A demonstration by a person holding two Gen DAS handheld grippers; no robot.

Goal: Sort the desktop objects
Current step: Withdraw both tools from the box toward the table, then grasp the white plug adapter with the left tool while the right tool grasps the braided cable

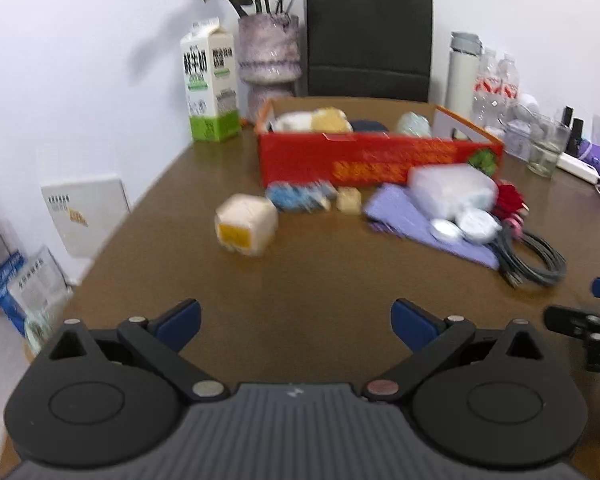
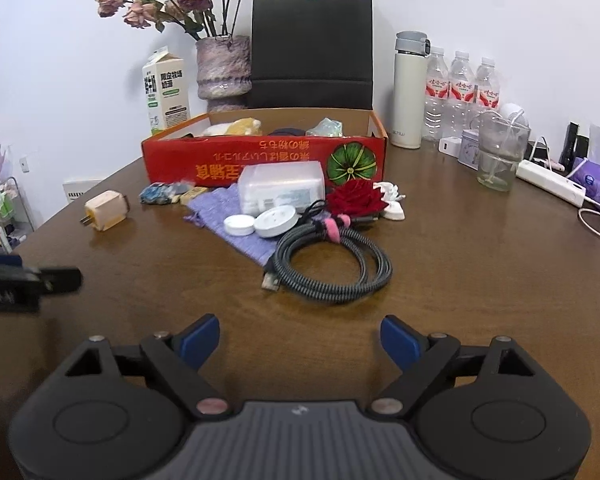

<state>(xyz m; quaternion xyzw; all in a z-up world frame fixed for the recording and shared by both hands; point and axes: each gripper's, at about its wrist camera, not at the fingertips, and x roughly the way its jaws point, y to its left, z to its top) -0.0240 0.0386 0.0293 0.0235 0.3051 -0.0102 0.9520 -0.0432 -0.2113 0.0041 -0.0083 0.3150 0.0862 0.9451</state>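
So we're looking at the red box (image 2: 260, 160) sitting toward the back-middle of the brown table (image 2: 460, 272), open on top, with a few soft-looking things already lying inside it; we can't tell exactly what they are. The loose stuff is piling up right in front of it: a clear plastic case (image 2: 281, 190) is resting on a purple cloth (image 2: 224, 216), with two white round lids (image 2: 260, 223) lying at the case's front edge. A red rose (image 2: 356, 198) is sitting just right of the case, and a coiled grey cable (image 2: 332, 268) with a pink tie is lying nearest to us, touching the cloth's edge. Off to the left, a beige charger plug (image 2: 106, 210) is sitting on its own, well apart from the pile, and a blue crumpled wrapper (image 2: 160, 193) and a small yellowish block (image 2: 194, 195) are lying just in front of the box.

Our left gripper (image 1: 296, 322) is hovering over bare table with its fingers spread wide, gripping nothing; that view is blurry. Our right gripper (image 2: 300, 340) is doing the same, spread wide and empty, pointing at the cable.

Behind the box we're seeing a milk carton (image 2: 166, 92), a vase of dried roses (image 2: 222, 68), a black paper bag (image 2: 312, 44), a white thermos (image 2: 410, 88) and three water bottles (image 2: 460, 92).
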